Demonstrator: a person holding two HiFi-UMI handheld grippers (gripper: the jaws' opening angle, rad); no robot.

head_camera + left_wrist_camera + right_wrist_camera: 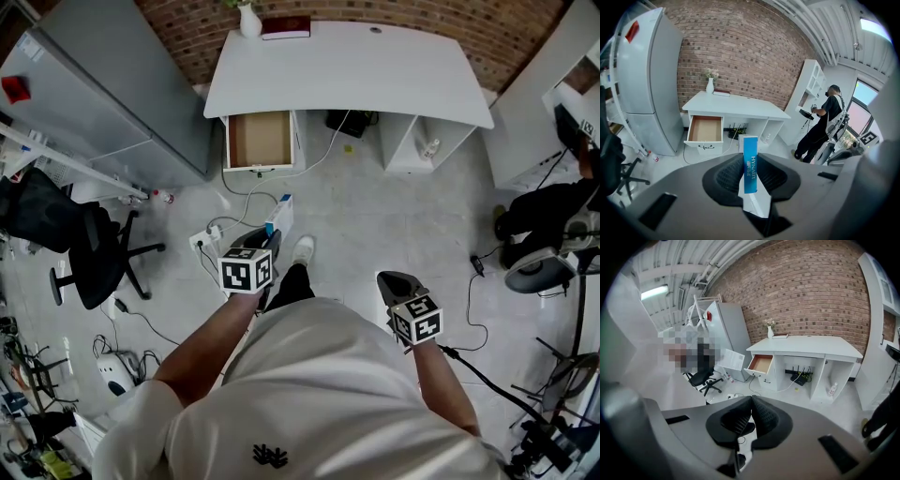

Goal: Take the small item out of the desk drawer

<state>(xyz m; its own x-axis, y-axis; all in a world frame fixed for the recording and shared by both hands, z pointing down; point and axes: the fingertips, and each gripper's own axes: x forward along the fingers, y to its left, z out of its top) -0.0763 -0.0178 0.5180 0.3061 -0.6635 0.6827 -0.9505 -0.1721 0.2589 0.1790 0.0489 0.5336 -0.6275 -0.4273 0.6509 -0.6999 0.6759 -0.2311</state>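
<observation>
- Blue and white, the small carton stands upright between the pads of my left claw, which is clamped on its lower part.
- My right claw has its pads together with nothing between them.
- As I judge it, the taking-out step is done. The drawer hangs open under the left end of the white worktop, its brown bottom looks bare, and I stand well back from it.
- Next I would keep a steady squeeze so the carton does not tilt, then find a place to set it down. My free right claw could push the drawer shut.
- The carton's blue face reads "HYNAUT" down its length. The smaller print beside it is too fine to read.
</observation>
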